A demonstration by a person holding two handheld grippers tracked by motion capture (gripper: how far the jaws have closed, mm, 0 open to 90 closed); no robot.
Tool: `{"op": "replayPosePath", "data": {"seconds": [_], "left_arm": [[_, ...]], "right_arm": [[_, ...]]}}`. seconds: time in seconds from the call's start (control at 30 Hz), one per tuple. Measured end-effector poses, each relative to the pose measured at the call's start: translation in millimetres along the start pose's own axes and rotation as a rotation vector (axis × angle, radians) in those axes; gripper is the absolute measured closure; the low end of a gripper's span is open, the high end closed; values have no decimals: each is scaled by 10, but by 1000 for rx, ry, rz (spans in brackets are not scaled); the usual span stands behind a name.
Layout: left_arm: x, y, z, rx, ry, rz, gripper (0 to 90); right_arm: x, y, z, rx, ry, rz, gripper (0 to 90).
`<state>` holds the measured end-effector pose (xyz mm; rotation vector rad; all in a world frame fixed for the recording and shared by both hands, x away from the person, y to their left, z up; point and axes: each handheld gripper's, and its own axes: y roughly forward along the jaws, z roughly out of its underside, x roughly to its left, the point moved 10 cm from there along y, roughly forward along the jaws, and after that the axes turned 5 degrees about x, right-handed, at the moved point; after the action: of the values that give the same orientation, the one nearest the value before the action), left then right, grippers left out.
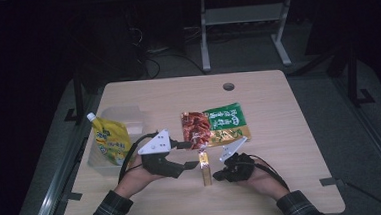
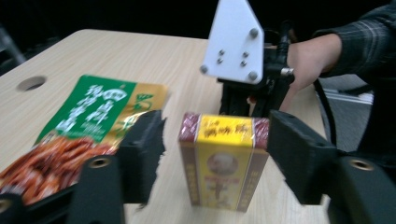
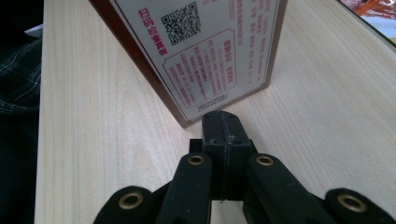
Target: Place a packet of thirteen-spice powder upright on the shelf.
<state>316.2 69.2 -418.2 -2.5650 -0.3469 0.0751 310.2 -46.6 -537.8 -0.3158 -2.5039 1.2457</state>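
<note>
Maroon and yellow, a small box (image 1: 205,168) stands upright near the front of the wooden surface (image 1: 281,147), between both hands. Left gripper (image 1: 185,155) is spread wide, a jaw on each side of the box, not touching. Right gripper (image 1: 216,175), pressed together empty, points at the box's lower edge.

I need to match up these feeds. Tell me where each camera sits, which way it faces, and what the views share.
High view: above the person's side, looking forward and down on the light wooden table; both forearms enter from below.
Left gripper view: on the left hand-held gripper, jaws open around the upright brown-and-yellow cardboard box; the right hand-held gripper stands beyond.
Right gripper view: on the right hand-held gripper, jaws shut, facing the box's printed back.
Shared: all three show the box.
</note>
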Motion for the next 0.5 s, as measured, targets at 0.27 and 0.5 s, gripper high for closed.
{"op": "replayPosePath", "data": {"seconds": [0.27,0.5], "left_arm": [[35,21,375,112,-97,-75,819],[59,251,604,192,-153,-85,895]], "right_arm": [[22,-20,4,-10,-8,-9,899],[25,-28,10,-12,-32,-12,899]]}}
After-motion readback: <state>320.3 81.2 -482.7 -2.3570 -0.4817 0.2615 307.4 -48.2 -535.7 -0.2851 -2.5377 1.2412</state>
